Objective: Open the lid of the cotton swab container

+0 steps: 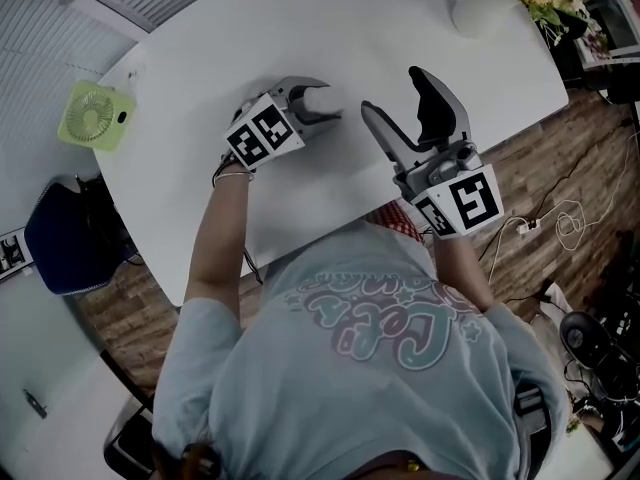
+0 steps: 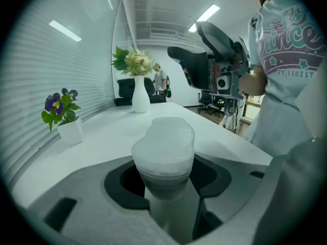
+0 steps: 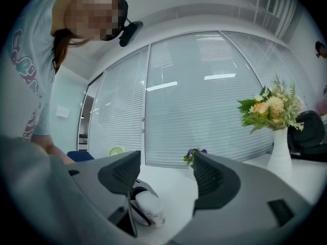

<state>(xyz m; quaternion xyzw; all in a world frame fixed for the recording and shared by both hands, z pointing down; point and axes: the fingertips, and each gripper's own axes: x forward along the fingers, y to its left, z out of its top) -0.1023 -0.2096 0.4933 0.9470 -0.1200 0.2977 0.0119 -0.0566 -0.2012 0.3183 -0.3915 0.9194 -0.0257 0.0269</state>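
Gripping cotton swab container (image 2: 162, 173) w/ L fingers (image 2: 118, 184) to pin it on tabletop (image 2: 102, 131); keeping R fingers (image 3: 120, 175) wide, empty, ready for lid (image 2: 164, 139)

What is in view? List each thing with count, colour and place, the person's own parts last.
table: one, white, under everything
cotton swab container: one, translucent white, upright on the table, between the jaws of the left gripper
fan: one, light green, table's left corner
vase of flowers: one, white, yellow-white blooms, table's far end
potted plant: one, purple flowers, white pot, table by the blinds
chair: one, dark blue, floor left of table
cables: several, white and black, wooden floor, right
left gripper: one, grey, closed on the container
right gripper: one, grey, jaws apart, empty, raised
shirt: one, light blue, head view's bottom
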